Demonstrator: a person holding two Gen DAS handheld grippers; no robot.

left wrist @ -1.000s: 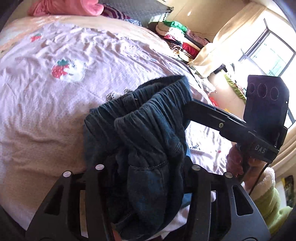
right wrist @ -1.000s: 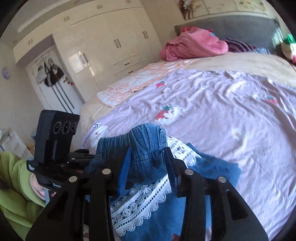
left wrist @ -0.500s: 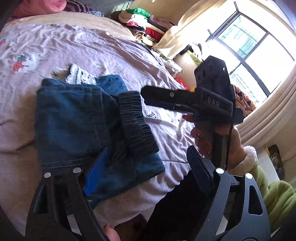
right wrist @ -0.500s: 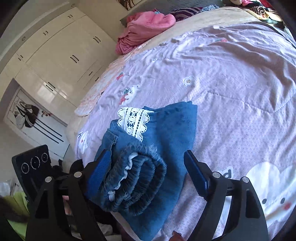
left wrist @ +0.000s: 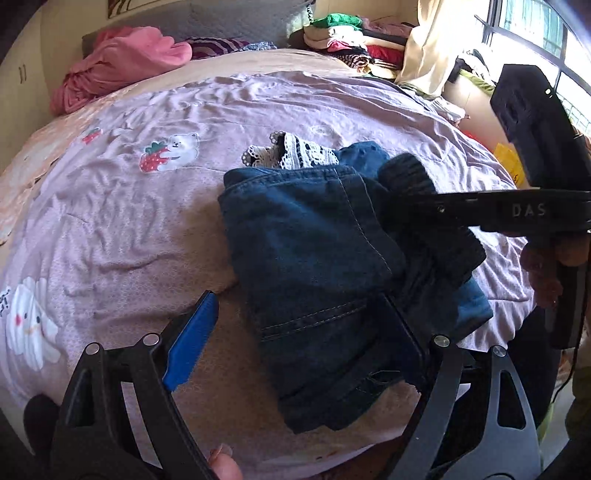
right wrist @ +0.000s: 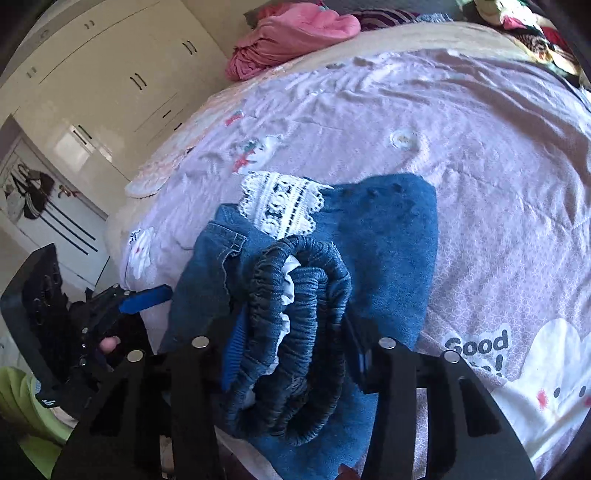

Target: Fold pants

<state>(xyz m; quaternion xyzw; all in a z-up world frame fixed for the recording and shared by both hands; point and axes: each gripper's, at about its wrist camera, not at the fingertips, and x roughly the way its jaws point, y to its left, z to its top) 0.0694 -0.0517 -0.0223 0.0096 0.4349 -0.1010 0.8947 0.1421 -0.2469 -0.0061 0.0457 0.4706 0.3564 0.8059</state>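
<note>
Item: denim pants [left wrist: 314,258], folded in a bundle near the foot edge of the bed [left wrist: 147,229]. My left gripper [left wrist: 299,336] stands released, jaws wide, one finger resting on the denim. My right gripper [right wrist: 291,332], jaws having just closed, clenches the gathered waistband [right wrist: 295,317].

A bed [left wrist: 110,229] fills the room, spread with a wrinkled lilac quilt [right wrist: 498,192] printed with strawberries and cartoon figures, and a crumpled pink blanket [left wrist: 122,62] lies against the grey headboard [left wrist: 229,18]. Cream wardrobe doors [right wrist: 122,77] with dark handles line one wall. On the opposite side, bright daylight pours through a window [left wrist: 535,26] past a pale curtain [left wrist: 436,40], next to a stack of folded clothes [left wrist: 343,40].
</note>
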